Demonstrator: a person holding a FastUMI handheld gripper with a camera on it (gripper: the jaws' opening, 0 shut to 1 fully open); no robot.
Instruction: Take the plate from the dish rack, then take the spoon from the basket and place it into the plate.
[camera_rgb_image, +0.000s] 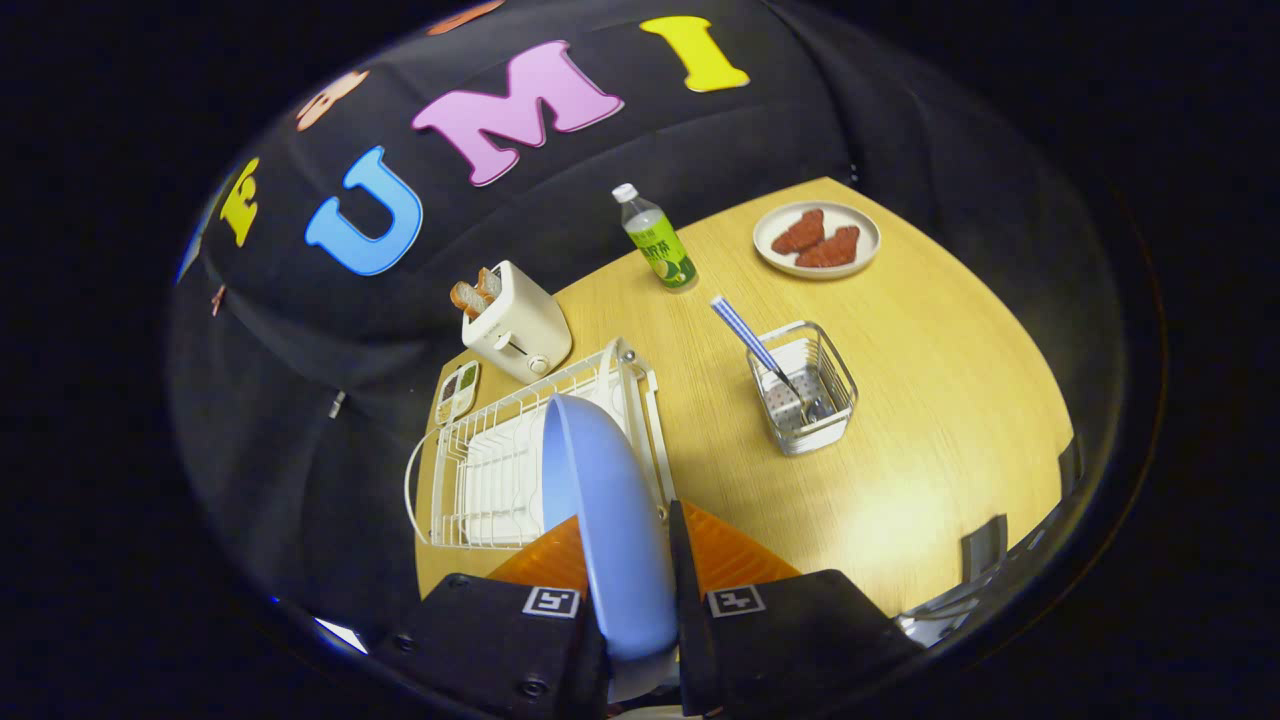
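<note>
Claw (628, 600) clamped on pale blue round plate (610, 520) edge-on at lower centre, above white wire dish rack (480, 470). Judged rigid, smooth, slippery, breakable; rim grip suits, keep firm.

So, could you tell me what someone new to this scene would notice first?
First the blue plate, held on edge between the fingers of the gripper over the white dish rack. Next, out on the wooden table, the wire basket with a spoon leaning in it. Beyond the rack stands a toaster with toast in it.
</note>
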